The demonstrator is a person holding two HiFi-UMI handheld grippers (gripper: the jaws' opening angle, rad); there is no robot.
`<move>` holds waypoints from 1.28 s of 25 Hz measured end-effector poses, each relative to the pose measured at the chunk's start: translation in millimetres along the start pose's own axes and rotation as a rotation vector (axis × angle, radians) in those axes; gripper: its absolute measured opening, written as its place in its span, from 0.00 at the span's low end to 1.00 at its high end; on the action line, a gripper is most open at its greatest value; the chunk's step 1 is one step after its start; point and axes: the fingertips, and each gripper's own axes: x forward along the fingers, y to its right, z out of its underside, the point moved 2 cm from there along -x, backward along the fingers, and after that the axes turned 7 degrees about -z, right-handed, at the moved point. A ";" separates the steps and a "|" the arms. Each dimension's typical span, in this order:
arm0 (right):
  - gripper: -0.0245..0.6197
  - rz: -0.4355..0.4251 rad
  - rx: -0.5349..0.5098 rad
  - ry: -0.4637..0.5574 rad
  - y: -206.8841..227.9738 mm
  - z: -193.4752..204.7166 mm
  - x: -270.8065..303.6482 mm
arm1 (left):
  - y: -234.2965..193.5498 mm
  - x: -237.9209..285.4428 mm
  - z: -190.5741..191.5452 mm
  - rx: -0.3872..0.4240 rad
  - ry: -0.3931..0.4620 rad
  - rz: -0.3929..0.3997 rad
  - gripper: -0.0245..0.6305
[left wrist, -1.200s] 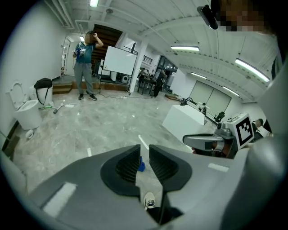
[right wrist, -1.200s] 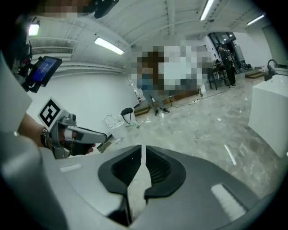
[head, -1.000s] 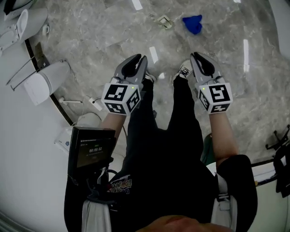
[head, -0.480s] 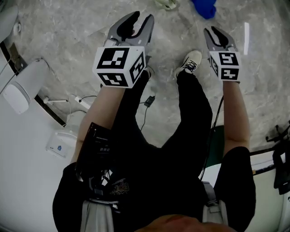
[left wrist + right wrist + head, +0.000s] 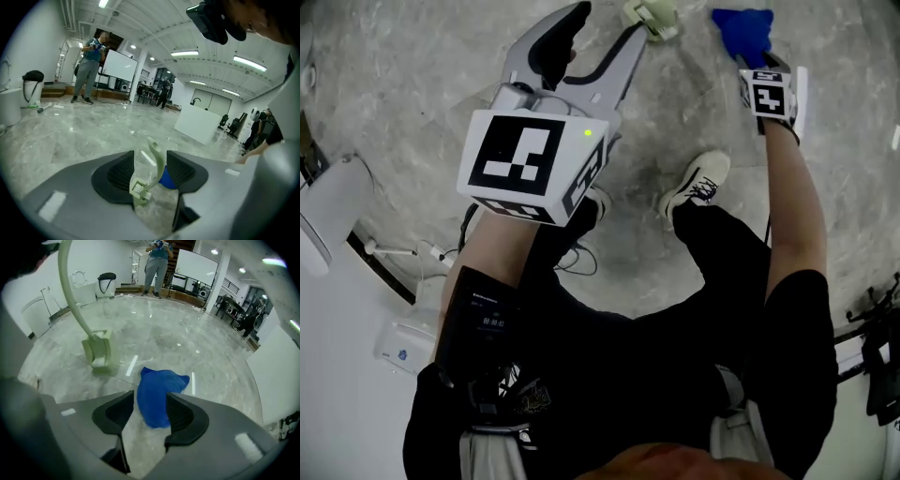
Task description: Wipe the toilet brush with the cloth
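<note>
A pale green toilet brush (image 5: 651, 13) lies on the marble floor, its curved handle rising from a square head (image 5: 99, 350). Just right of it lies a crumpled blue cloth (image 5: 742, 28). My left gripper (image 5: 605, 28) hangs above the floor short of the brush, its jaws opening. In the left gripper view the brush (image 5: 149, 174) shows in the gap between them, untouched, with the cloth (image 5: 167, 178) behind it. My right gripper (image 5: 769, 86) points steeply down at the cloth (image 5: 158, 397), jaws opening. The cloth lies on the floor between them and the pads stand apart from it.
The person's legs and white shoes (image 5: 697, 187) stand just behind the brush and cloth. A white toilet (image 5: 326, 217) and a cable are on the left. A bin with a black bag (image 5: 33, 88), a whiteboard and people stand far across the hall.
Both grippers have dropped toward the floor and reached forward, the right one farther. Both pairs of jaws have spread from nearly shut to wide. The brush and cloth now sit right in front of them.
</note>
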 end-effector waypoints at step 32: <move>0.18 -0.828 -0.519 0.243 -188.0 -240.0 30.0 | 10.2 37.7 -33.0 0.159 0.175 0.186 0.25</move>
